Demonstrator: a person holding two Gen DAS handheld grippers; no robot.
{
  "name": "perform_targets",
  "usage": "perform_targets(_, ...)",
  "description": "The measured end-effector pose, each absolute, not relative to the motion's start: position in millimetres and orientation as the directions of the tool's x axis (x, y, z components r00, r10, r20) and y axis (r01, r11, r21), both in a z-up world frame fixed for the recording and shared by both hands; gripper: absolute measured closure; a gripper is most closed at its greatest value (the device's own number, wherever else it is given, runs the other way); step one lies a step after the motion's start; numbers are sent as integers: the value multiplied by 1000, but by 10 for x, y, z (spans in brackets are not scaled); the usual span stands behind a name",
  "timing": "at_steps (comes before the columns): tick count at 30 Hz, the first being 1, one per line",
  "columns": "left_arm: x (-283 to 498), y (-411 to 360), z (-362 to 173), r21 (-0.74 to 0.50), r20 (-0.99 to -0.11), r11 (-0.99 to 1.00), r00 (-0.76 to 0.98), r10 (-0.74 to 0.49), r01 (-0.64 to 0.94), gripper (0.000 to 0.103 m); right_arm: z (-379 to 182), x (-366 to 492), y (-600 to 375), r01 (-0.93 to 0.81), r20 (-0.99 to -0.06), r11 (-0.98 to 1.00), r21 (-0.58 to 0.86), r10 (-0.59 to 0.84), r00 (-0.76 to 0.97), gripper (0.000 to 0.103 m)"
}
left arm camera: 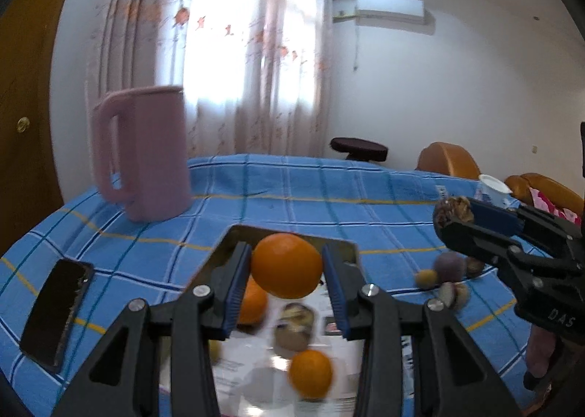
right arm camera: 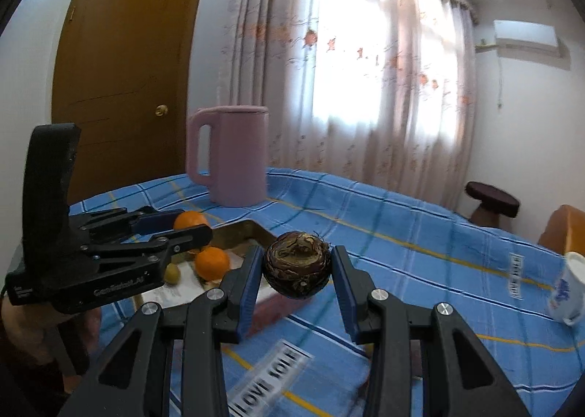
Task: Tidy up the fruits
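My left gripper [left arm camera: 287, 267] is shut on an orange [left arm camera: 287, 265] and holds it above a shiny metal tray [left arm camera: 234, 239]. In the tray lie two more oranges [left arm camera: 310, 373], a brown fruit [left arm camera: 292, 325] and a small yellow-green fruit [right arm camera: 172, 273]. My right gripper [right arm camera: 297, 267] is shut on a dark brown wrinkled fruit [right arm camera: 297, 265], held above the blue checked tablecloth [right arm camera: 402, 252] right of the tray. Several small purple and brown fruits [left arm camera: 448, 276] lie on the cloth beneath the right gripper [left arm camera: 453, 219].
A pink jug [left arm camera: 146, 153] stands at the back left of the table. A black phone [left arm camera: 55, 311] lies left of the tray. A white cup [right arm camera: 568, 289] stands at the right edge. A stool [right arm camera: 491, 201] and orange chairs [left arm camera: 449, 159] are beyond the table.
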State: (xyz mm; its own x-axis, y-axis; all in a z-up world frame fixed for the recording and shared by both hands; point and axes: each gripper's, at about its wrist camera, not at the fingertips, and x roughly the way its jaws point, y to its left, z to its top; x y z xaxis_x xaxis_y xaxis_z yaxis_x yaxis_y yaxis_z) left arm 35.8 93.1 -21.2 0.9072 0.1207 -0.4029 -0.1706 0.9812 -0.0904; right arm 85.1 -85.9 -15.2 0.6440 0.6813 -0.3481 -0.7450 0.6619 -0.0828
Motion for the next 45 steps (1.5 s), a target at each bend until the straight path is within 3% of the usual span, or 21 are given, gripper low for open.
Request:
perform_targets(12,402,1395,-366,-124,-490,966,861,137,-225,61,-426,813,-191,-817,-469,570,-92,699,540,63)
perform_targets(27,347,1457,-485,-128,-532,961,835,143,-246,60,-679,718,149,-871,-587,483,-86,682,436,62)
perform_targets(32,259,1419,-412,-137,-500,957,852,157,-256,37,-663,637,105,-876,-586,474,-93,685,433,55)
perform_targets(38,250,1097,-250,-119,-452,974,884,120,-193,28,-533,665,-434,-829,-545,550,-103,666,510,54)
perform_targets(45,491,398,-164,-73,-449,996,894,14,-52,27,-419,935,-1390,-681,-515,727,-88,552,656,51)
